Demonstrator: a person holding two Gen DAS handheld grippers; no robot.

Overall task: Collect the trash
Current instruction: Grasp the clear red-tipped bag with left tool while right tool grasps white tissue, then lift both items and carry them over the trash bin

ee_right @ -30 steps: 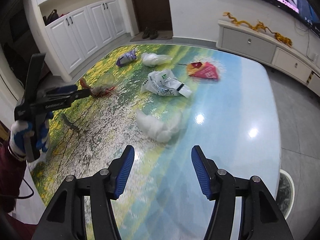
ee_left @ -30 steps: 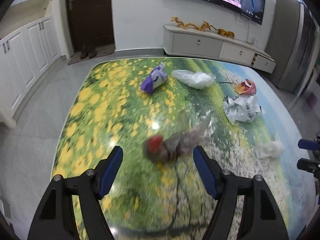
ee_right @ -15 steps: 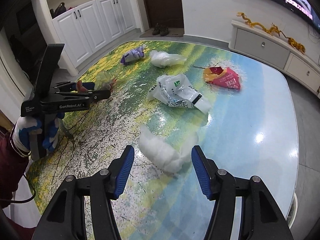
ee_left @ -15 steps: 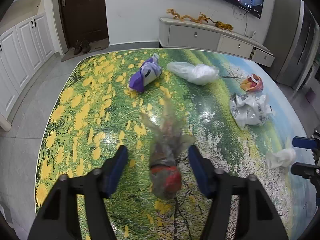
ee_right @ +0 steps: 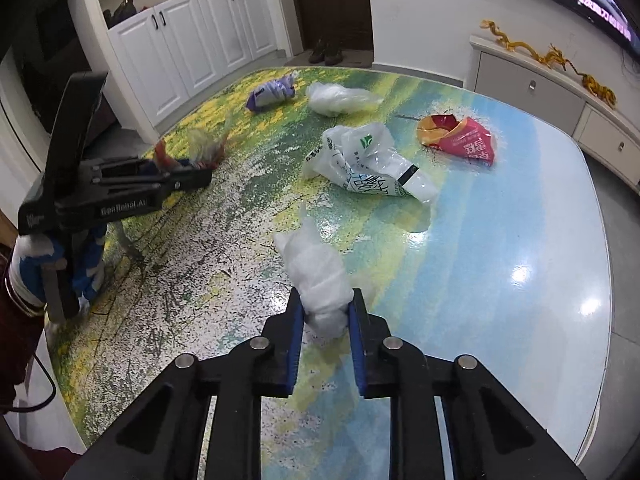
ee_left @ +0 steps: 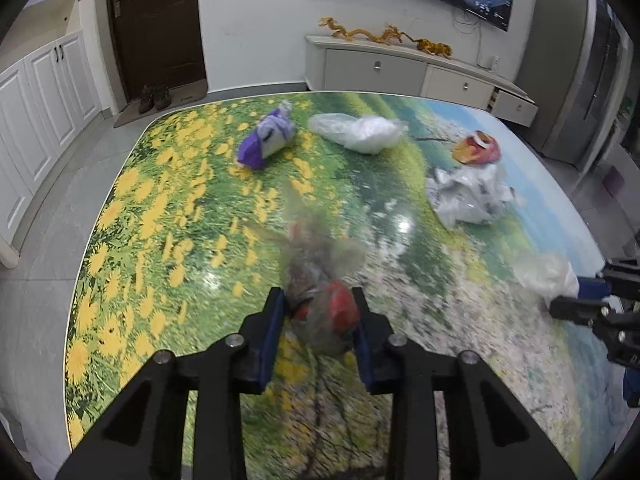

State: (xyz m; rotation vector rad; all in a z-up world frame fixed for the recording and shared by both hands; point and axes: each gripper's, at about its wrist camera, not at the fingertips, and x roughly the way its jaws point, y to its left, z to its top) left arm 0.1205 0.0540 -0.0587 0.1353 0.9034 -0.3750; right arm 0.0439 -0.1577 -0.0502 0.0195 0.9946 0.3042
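Trash collection, table with a printed meadow top [ee_left: 160, 240] — items in hand and items outstanding. Left gripper [ee_left: 320, 320]: jaws have just been closing and now pinch a clear wrapper with red inside [ee_left: 324, 300], its loose end fanning forward and up from the pads; blurred, so finer detail cannot be told. Right gripper [ee_right: 323, 316]: jaws likewise just closed in, pads pressing either side of a white crumpled plastic wad [ee_right: 316, 276], whose long axis runs straight ahead from the fingers, the far end lying on the table. Outstanding, all well ahead of both tools: printed white bag [ee_right: 368, 168], nearest and lying forward of the right gripper, long axis slanting down to the right; red-and-yellow snack packet [ee_right: 460, 140] beyond it to the right; clear plastic bag [ee_right: 340, 98] and purple wrapper [ee_right: 272, 94] at the far edge, the purple one straighter ahead of the left gripper. No bin shows in either view — destination cannot be told. Judgement: both tools are loaded, so the coming move is a lift-off, each piece rising along its gripper's line.
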